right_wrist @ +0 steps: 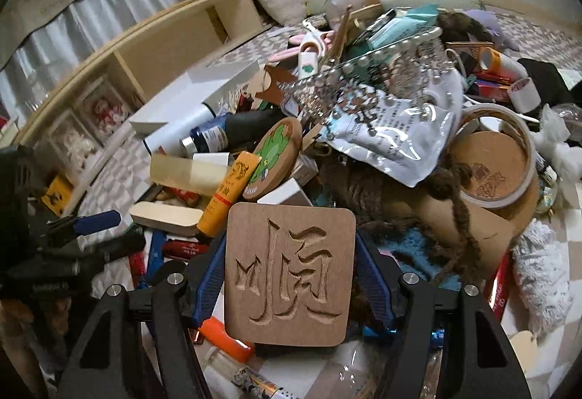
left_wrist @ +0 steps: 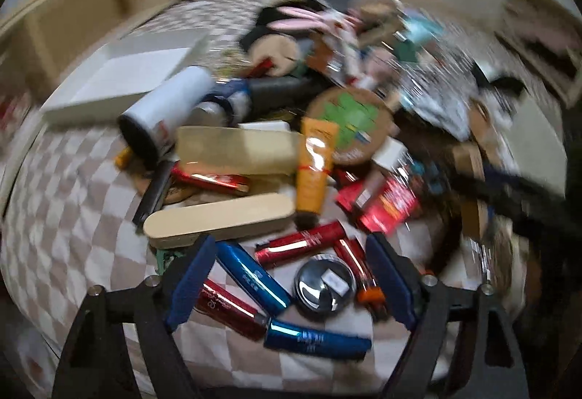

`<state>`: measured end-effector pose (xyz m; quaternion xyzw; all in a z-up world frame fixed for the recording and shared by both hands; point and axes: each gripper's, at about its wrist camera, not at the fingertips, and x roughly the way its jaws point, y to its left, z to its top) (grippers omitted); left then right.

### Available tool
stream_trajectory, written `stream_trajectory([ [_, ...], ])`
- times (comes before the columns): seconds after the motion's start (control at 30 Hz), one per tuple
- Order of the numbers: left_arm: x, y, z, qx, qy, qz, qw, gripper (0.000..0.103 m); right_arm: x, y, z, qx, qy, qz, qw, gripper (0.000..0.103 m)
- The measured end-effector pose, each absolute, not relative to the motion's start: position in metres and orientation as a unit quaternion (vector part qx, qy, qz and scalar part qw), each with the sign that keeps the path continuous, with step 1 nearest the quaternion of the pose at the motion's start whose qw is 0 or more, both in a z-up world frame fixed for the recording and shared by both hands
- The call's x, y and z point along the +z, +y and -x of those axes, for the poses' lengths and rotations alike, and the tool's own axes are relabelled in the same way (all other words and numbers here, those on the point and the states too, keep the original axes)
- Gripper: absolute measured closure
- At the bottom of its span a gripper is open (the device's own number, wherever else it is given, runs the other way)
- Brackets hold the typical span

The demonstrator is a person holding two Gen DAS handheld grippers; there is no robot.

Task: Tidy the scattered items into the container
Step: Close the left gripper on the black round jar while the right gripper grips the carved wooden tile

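A square wooden coaster [right_wrist: 290,275] with a carved sign is clamped between the blue pads of the right tool [right_wrist: 291,280], low in the middle of the right wrist view. It is held upright, so the carved face is seen. The left tool [left_wrist: 289,275] is spread wide apart and holds nothing; a round silver lid [left_wrist: 325,286], a blue tube [left_wrist: 251,277] and red tubes lie between its fingers at the bottom of the left wrist view.

The white box [left_wrist: 125,80], likely the container, sits in the upper left of the left wrist view, on the checked bed cover [left_wrist: 72,188]. It looks nearly bare inside.

The coaster should be kept squeezed firmly while it is carried up and to the left, over the pile. It is best lifted high, so the orange tube [right_wrist: 229,193] and the round clover coaster [right_wrist: 276,159] are not knocked. It should be laid flat inside the box before the pads are opened. The left wrist view is blurred, so small things are hard to tell.
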<state>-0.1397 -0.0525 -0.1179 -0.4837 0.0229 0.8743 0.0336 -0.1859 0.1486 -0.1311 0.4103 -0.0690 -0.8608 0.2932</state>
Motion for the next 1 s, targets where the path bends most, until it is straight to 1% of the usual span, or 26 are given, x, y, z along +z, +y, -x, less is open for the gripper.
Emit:
stream_trajectory([
  [0.03,-0.119,-0.05,0.14,0.868,0.038,0.494,0.044,0.037,-0.13,0.151,0.186,-0.86,-0.078,-0.41,0.295,0.035],
  [0.07,-0.121,-0.048,0.14,0.861,0.053,0.503,0.053,0.039,-0.129,0.154,0.186,-0.858,-0.088,-0.41,0.297,0.035],
  [0.13,-0.127,-0.042,0.14,0.847,0.084,0.52,0.069,0.048,-0.127,0.161,0.186,-0.855,-0.107,-0.409,0.3,0.035],
  [0.17,-0.13,-0.039,0.14,0.84,0.1,0.527,0.077,0.05,-0.126,0.164,0.186,-0.854,-0.116,-0.408,0.3,0.035],
  [0.23,-0.137,-0.031,0.139,0.827,0.13,0.54,0.089,0.057,-0.124,0.17,0.186,-0.853,-0.132,-0.407,0.3,0.035],
  [0.27,-0.143,-0.026,0.138,0.818,0.149,0.548,0.095,0.058,-0.123,0.172,0.186,-0.852,-0.137,-0.405,0.3,0.035],
  [0.37,-0.157,-0.017,0.137,0.798,0.175,0.566,0.11,0.059,-0.12,0.178,0.185,-0.852,-0.147,-0.402,0.301,0.035],
  [0.67,-0.168,-0.017,0.139,0.788,0.168,0.582,0.112,0.057,-0.121,0.188,0.188,-0.843,-0.174,-0.405,0.308,0.035],
  [0.77,-0.174,-0.017,0.139,0.783,0.177,0.587,0.106,0.049,-0.121,0.188,0.189,-0.841,-0.175,-0.406,0.31,0.035],
  [0.8,-0.176,-0.015,0.14,0.781,0.182,0.588,0.106,0.041,-0.121,0.188,0.188,-0.841,-0.175,-0.406,0.311,0.035],
  [0.83,-0.178,-0.014,0.139,0.78,0.188,0.587,0.105,0.039,-0.121,0.188,0.188,-0.841,-0.175,-0.407,0.311,0.035],
  [0.9,-0.18,-0.011,0.137,0.782,0.202,0.581,0.106,0.039,-0.121,0.188,0.188,-0.841,-0.175,-0.407,0.311,0.035],
  [1.0,-0.179,-0.014,0.14,0.786,0.2,0.577,0.097,0.039,-0.122,0.19,0.189,-0.84,-0.178,-0.409,0.31,0.035],
])
